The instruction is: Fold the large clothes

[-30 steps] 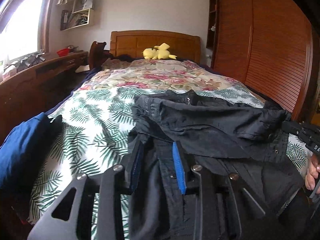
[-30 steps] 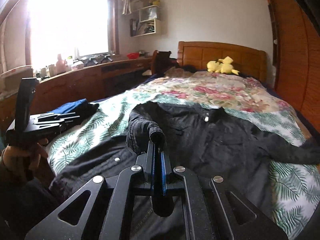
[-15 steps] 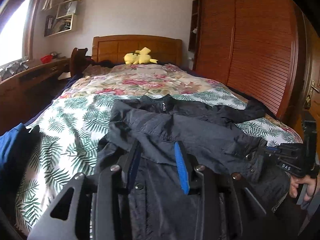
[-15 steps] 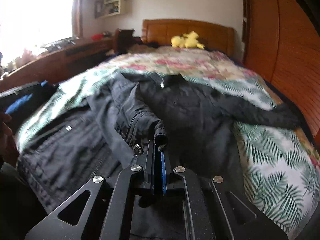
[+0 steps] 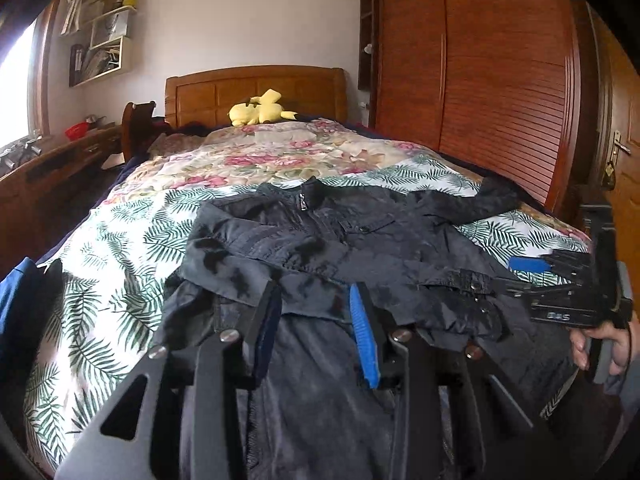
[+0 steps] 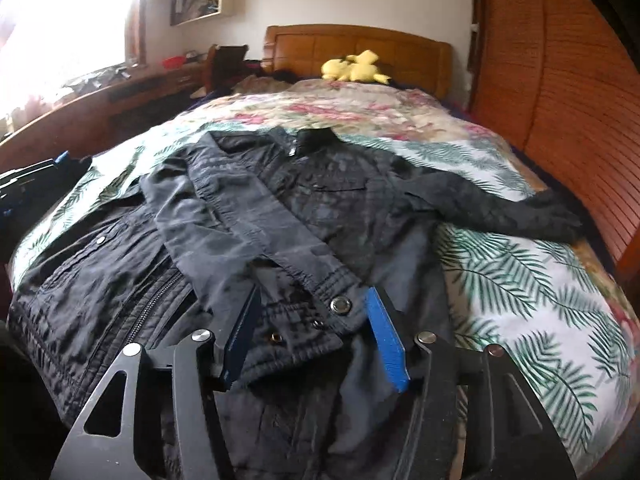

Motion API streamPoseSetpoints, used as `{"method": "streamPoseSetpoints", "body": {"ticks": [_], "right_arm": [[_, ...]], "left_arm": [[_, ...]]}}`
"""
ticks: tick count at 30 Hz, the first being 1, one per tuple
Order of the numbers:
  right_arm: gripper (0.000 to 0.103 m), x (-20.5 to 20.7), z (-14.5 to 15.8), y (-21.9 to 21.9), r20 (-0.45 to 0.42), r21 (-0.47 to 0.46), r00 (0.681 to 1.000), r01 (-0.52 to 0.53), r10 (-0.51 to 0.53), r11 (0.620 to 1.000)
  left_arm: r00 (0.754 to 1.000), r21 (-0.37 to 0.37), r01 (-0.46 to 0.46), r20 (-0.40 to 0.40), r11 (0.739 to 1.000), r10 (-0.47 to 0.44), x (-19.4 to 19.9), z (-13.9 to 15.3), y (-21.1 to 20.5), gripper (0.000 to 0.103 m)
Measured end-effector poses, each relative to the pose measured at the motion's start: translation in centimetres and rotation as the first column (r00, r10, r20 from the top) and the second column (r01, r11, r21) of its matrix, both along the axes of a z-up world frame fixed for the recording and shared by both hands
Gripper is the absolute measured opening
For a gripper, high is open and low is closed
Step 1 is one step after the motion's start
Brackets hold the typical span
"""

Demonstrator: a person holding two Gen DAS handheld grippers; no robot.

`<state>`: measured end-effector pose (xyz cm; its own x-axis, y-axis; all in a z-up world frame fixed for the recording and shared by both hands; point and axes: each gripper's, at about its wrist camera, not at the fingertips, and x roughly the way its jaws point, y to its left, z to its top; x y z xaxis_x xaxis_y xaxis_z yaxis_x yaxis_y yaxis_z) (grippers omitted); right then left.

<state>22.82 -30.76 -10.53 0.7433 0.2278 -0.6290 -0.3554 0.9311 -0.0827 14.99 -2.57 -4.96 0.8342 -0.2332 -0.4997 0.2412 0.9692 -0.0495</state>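
A dark jacket lies face up on the bed, collar toward the headboard; it also shows in the right wrist view. Its left sleeve is folded diagonally across the chest, cuff with a snap button near the hem. Its other sleeve stretches out to the right over the sheet. My left gripper is open and empty over the jacket's lower front. My right gripper is open, its fingers on either side of the folded sleeve's cuff. The right gripper also shows in the left wrist view.
The bed has a palm-leaf sheet and a floral quilt. A yellow plush toy lies by the wooden headboard. A blue garment sits at the bed's left edge. A wooden wardrobe stands to the right, a desk to the left.
My right gripper carried the left sleeve across the jacket's chest, then opened and let it go. The left gripper shifted rightward, staying open.
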Motion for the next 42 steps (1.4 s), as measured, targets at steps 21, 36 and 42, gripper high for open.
{"method": "streamPoseSetpoints", "body": {"ticks": [21,36,42], "right_arm": [[0.057,4.5,-1.5,-4.0,-0.109,0.113,0.993,-0.027,0.040,0.993],[0.074,15.1,1.5,-15.3,-0.095,0.099,0.964,0.259,-0.250,0.961],[0.075,20.4,-0.3,-20.4,-0.181,0.141,0.911,0.397,-0.371,0.907]], "left_arm": [[0.997,0.046,0.075,-0.037,0.996,-0.074,3.7,-2.6,-6.1,0.034],[0.995,0.039,0.082,-0.060,0.996,-0.080,9.8,-6.2,-6.4,0.034],[0.994,0.045,0.096,-0.050,0.994,-0.094,9.4,-6.5,-6.7,0.034]]}}
